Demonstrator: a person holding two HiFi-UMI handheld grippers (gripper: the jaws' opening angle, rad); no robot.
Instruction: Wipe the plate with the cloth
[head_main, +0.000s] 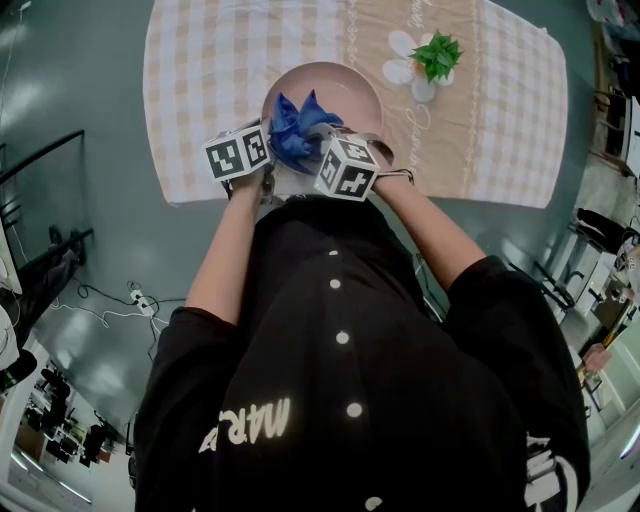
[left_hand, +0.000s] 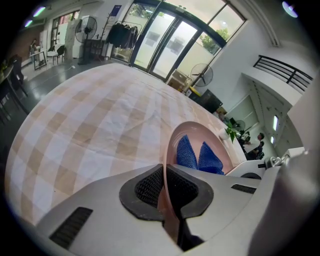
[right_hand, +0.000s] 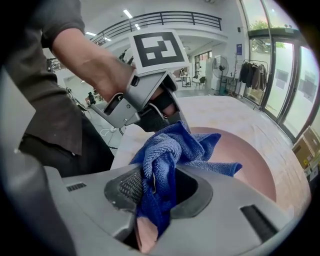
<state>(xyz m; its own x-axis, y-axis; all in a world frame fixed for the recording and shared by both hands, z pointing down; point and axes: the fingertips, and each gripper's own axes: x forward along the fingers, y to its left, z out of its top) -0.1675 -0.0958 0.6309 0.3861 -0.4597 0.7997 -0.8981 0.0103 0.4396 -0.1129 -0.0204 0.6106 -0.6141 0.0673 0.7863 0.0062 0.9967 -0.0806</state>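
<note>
We have the round pink plate at the near edge of the beige-and-white checked tablecloth, about midway along that edge. The left gripper is closed right down on the plate's near rim. Its ribbed black pads press on either face of the thin edge, which runs straight between them in the left gripper view. We cannot tell whether the far rim rests on the tablecloth or is lifted.

The right gripper is clamped on a bunched fold of the blue terry cloth. The loose end spills forward over the plate's near part, just beside the left gripper. A small green plant in a white flower-shaped pot stands toward the far right of the tablecloth, well apart from the work.

We judge the plate stiff, smooth and likely breakable, with a glossy face that could slide under a pinch. So we want the rim seated deep in the pads, and we want to push gently so the plate does not lever out.

The cloth is soft, light and limp, and will only wipe where it is pressed. It is best held by a thick gathered wad, as it is here, so that a broad pad of fabric meets the plate and not a corner.
</note>
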